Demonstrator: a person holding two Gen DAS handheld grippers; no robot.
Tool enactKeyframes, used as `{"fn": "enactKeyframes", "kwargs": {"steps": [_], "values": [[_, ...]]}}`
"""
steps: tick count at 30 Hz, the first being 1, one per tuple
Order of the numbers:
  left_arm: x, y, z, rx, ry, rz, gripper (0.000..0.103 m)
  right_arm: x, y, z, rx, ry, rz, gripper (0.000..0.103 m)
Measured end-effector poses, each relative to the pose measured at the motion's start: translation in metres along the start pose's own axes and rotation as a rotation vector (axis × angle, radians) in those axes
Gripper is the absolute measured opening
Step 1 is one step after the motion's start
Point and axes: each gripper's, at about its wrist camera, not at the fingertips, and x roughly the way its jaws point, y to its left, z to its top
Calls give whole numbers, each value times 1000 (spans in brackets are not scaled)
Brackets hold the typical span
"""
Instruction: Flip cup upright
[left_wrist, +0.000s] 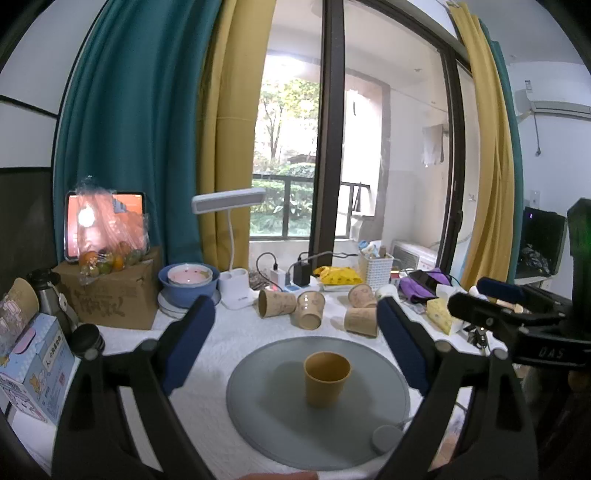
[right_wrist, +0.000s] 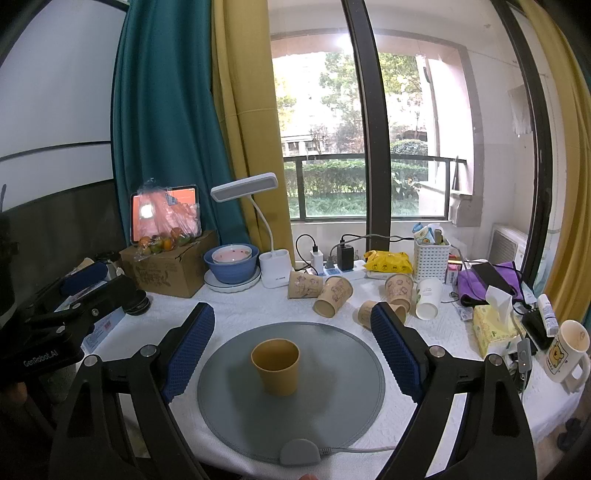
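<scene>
Both my grippers are up off the table: my left gripper (left_wrist: 295, 325) has its blue pads spread wide with nothing between them, and my right gripper (right_wrist: 293, 328) is just as wide apart and empty. The orange cup (right_wrist: 275, 367) stands upright, mouth up, on the round grey mat (right_wrist: 236, 417), near its middle and clear of my fingers. Reading what I can: "GenRobot.AI" on the left gripper's black body seen from the right camera, "DAS" on the right gripper's body (left_wrist: 550, 352) seen from the left. Behind the mat, four printed paper cups (right_wrist: 332, 295) lie tipped on the white tablecloth (right_wrist: 443, 369), with a white cup (right_wrist: 428, 297) mouth down beside them. Further back, a blue bowl (right_wrist: 231, 264), a desk lamp (right_wrist: 243, 186), a cardboard box (right_wrist: 173, 267) with fruit on top, a white basket (right_wrist: 430, 260). On the right, a yellow tissue box (right_wrist: 493, 328) and a bear mug (right_wrist: 565, 350)
</scene>
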Motion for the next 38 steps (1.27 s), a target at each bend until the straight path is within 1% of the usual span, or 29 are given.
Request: {"fn": "enactKeyframes", "kwargs": {"steps": [31, 34, 37, 38], "values": [[0, 0, -1, -1, 0, 0, 90, 0, 1, 0, -1, -1, -1, 89], [-1, -1, -1, 0, -1, -9, 90, 0, 2, 0, -2, 0, 0, 89], [-4, -4, -3, 6, -19, -11, 90, 0, 2, 0, -2, 2, 0, 89], [-4, -3, -3, 0, -26, -22, 90, 1, 3, -1, -3, 2, 1, 89]]}}
